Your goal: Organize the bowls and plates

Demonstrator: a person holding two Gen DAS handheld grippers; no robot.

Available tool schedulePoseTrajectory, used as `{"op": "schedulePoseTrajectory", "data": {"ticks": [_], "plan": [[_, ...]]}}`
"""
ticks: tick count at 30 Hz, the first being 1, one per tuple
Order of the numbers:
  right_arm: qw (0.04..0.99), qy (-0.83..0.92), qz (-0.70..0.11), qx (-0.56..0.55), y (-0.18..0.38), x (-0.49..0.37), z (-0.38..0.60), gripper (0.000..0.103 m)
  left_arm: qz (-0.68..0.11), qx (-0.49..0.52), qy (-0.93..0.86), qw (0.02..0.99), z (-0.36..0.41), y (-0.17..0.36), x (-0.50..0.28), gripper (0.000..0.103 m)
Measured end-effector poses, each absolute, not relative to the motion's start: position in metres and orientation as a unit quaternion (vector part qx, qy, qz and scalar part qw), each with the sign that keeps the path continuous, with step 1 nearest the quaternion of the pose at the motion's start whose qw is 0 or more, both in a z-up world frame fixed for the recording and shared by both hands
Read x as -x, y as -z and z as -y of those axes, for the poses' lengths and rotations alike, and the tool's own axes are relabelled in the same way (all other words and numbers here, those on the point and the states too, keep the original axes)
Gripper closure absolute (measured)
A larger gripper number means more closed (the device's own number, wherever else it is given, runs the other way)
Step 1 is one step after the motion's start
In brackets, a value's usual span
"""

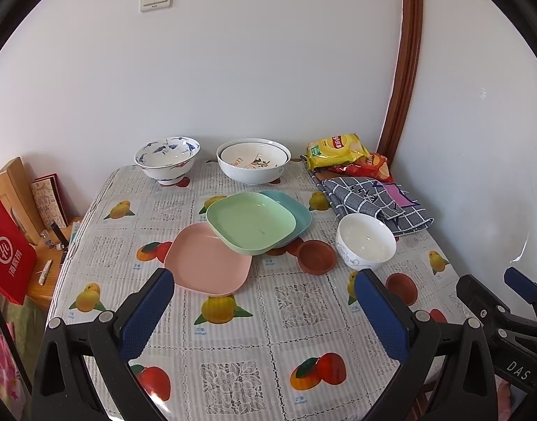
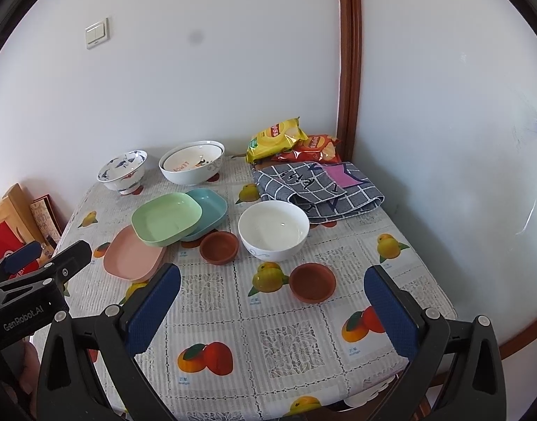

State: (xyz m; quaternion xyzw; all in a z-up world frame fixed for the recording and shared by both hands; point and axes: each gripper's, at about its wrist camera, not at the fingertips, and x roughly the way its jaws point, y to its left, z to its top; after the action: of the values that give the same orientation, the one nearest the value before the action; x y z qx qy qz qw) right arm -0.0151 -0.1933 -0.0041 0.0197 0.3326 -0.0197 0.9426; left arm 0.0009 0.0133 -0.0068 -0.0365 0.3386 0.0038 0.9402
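Observation:
A green plate (image 1: pixel 250 222) lies tilted across a pink plate (image 1: pixel 207 263) and a teal plate (image 1: pixel 296 210) mid-table. A plain white bowl (image 1: pixel 366 241) stands right of them, with one brown dish (image 1: pixel 316 256) beside it and another brown dish (image 1: pixel 401 287) nearer me. A blue-patterned bowl (image 1: pixel 167 159) and a white bowl holding a smaller lemon bowl (image 1: pixel 253 159) stand at the back. My left gripper (image 1: pixel 264 301) is open and empty above the near table. My right gripper (image 2: pixel 273 301) is open and empty, near the second brown dish (image 2: pixel 312 282).
Two chip bags (image 1: pixel 338 149) and a folded checked cloth (image 1: pixel 373 203) lie at the back right by the wall. The fruit-print tablecloth (image 1: pixel 233 351) covers the table. A red bag (image 1: pixel 8 256) and wooden furniture stand off the left edge.

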Motion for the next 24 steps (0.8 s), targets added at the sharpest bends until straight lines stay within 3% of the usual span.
{"op": "schedulePoseTrajectory", "data": {"ticks": [24], "plan": [[0.939,-0.01,-0.343,-0.026,0.015,-0.021,0.168,0.0,-0.363,0.035,-0.014,0.931,-0.038,0.019,-0.037,0.0]]}}
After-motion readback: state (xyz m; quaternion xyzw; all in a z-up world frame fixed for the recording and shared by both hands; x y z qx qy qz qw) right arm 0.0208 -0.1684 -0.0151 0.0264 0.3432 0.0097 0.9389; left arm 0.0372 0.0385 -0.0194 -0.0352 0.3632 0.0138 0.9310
